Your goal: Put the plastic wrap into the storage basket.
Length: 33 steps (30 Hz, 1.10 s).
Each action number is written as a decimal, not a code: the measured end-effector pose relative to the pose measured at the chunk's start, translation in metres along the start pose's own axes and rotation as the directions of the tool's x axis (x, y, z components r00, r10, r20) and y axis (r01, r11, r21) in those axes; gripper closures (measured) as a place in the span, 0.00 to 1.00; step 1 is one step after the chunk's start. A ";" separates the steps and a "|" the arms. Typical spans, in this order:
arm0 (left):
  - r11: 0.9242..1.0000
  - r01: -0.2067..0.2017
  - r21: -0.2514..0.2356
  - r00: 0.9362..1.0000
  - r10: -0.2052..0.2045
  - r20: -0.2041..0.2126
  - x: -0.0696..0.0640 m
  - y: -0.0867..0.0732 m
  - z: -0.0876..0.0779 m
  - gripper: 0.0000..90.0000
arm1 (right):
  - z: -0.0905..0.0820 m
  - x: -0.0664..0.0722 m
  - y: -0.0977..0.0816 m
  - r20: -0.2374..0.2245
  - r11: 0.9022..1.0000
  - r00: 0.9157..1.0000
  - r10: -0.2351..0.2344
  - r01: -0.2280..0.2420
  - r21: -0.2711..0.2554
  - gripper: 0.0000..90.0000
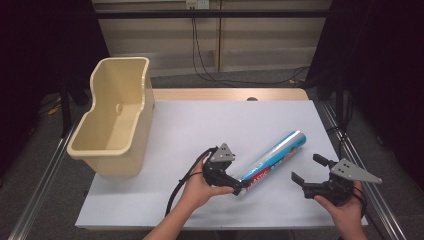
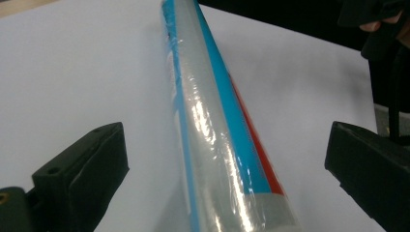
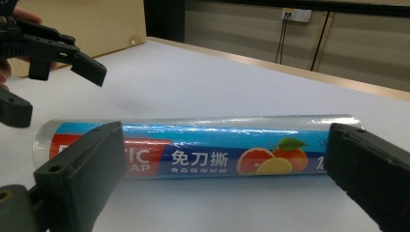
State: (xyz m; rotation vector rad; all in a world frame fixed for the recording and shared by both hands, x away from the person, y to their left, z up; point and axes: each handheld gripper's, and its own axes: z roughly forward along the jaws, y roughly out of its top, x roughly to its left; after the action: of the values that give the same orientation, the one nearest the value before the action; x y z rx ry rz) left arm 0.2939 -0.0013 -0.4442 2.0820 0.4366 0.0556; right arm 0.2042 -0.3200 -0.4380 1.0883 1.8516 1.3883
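Lying on the white worktop (image 1: 165, 130), plastic-wrap roll (image 1: 272, 156) runs diagonally; high view adds beige bin (image 1: 117, 117) far left. Left gripper (image 1: 239, 189) fingers spread around its near end, not touching. Right gripper (image 1: 306, 170) fingers spread, just beside; its view shows label fruit print.

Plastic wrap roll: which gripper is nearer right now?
Left. The left gripper is at the plastic wrap roll's near end, jaws open either side of it. The right gripper sits off to the roll's right, open, apart from it.
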 end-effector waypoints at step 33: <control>0.979 0.198 0.053 0.974 -0.191 -0.118 0.045 0.007 -0.024 0.32 | 0.002 -0.003 0.002 -0.008 1.000 1.000 0.003 -0.003 -0.004 0.02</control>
State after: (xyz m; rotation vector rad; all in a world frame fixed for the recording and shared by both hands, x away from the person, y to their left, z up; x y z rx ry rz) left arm 0.3333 0.0304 -0.4311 2.0954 0.7184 0.0432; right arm 0.2085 -0.3215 -0.4367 1.0855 1.8526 1.3991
